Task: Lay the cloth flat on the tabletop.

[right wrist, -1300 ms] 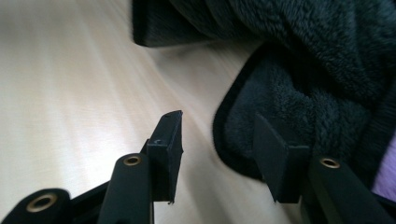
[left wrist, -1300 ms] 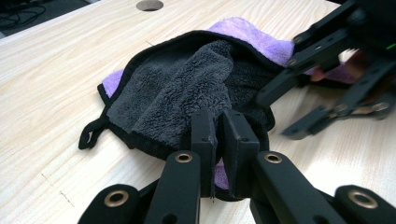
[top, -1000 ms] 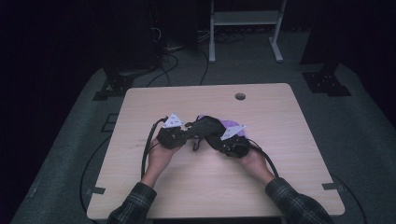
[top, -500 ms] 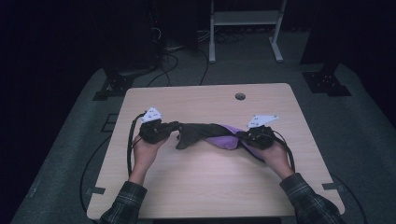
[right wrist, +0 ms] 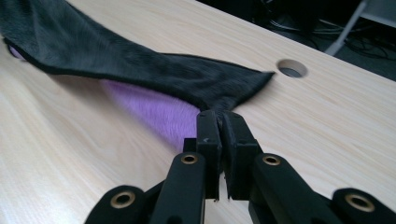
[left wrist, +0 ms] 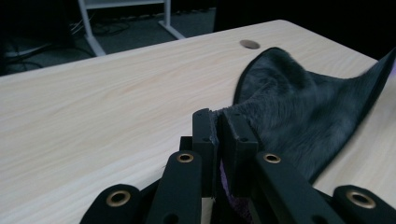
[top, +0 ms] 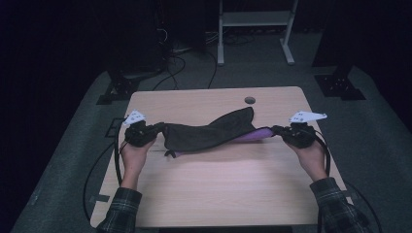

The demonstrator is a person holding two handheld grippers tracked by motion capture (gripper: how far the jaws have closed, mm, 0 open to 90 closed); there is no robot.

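Across the pale wooden bench (top: 223, 189), the left claw (top: 156, 129) and right claw (top: 277, 129) each pinch an end of the dark cloth (top: 209, 132), stretched just before the cable hole (top: 249, 100); a white frame (top: 252, 29) stands beyond on grey floor. From the left gripper view, the cloth (left wrist: 299, 112) lies right of the hole (left wrist: 250, 44). From the right gripper view, its purple lining (right wrist: 149, 109) shows left of the hole (right wrist: 292, 69).

Dim lab or studio, wooden table (top: 233, 184) on grey carpet (top: 384, 145), floor cables (top: 180, 63), metal stand (top: 252, 19)
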